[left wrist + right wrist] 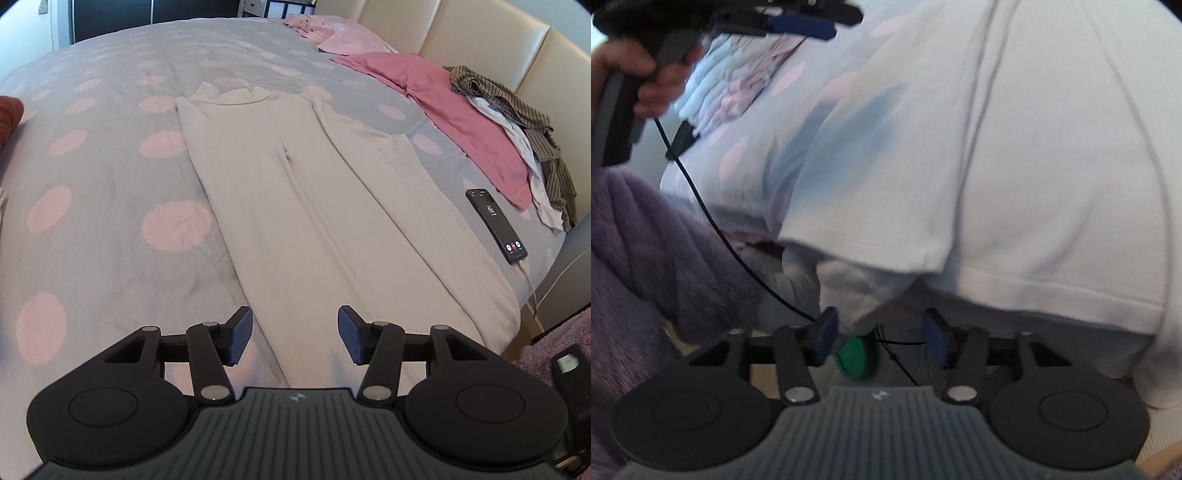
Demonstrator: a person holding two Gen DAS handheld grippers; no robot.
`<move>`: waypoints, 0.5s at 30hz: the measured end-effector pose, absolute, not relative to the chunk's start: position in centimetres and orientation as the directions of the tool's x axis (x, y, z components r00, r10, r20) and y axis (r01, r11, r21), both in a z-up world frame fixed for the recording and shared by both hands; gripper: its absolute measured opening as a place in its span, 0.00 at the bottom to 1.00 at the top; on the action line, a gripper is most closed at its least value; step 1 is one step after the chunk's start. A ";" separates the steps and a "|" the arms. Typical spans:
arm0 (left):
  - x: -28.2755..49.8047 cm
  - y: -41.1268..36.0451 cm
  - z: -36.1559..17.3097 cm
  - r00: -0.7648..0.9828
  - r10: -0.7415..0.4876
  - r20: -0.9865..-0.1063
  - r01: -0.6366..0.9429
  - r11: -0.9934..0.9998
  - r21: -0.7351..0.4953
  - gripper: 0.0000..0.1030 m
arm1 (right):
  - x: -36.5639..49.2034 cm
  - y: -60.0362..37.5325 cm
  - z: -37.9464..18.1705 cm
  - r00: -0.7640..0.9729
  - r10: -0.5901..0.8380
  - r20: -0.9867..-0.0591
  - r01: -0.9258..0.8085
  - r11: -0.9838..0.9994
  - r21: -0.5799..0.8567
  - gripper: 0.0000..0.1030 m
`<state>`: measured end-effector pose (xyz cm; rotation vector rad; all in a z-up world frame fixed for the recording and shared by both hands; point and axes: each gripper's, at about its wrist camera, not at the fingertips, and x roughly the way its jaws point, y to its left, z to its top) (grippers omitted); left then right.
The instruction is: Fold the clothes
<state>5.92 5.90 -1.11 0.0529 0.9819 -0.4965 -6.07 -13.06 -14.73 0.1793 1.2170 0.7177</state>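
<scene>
cream trousers (314,206) lie flat, full length on the bed (92,166); both tongs, left (295,336) and right (881,338), gape empty near the hems; a fold would need gripping those.

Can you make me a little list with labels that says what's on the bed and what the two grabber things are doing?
garment: cream trousers laid flat, legs toward the camera, hems at the bed's edge
bed cover: grey duvet with pink dots
phone: black phone, screen lit, cable plugged in, right of the trousers
pillows: pink pillow at the cream headboard
other clothes: striped and white pile on the pillow
left gripper: open, above the trouser legs, holding nothing
right gripper: open, just below the hems, holding nothing
</scene>
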 end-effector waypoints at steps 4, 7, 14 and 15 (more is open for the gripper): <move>4.5 6.6 -0.6 0.485 -0.384 -0.786 0.392 0.898 -0.198 0.48 | -5.8 -12.1 -15.5 0.173 0.627 -0.760 -0.357 0.759 0.545 0.37; 3.9 7.0 -0.5 0.496 -0.376 -0.783 0.373 0.906 -0.199 0.48 | -6.2 -12.4 -14.9 0.152 0.636 -0.756 -0.351 0.750 0.561 0.05; 3.2 7.4 -0.1 0.516 -0.364 -0.776 0.357 0.914 -0.191 0.48 | -8.2 -15.1 -10.0 0.100 0.791 -0.604 -0.385 0.590 0.710 0.04; 3.2 7.4 0.0 0.517 -0.366 -0.774 0.359 0.913 -0.193 0.48 | -8.3 -15.4 -9.6 0.103 0.787 -0.608 -0.385 0.595 0.705 0.03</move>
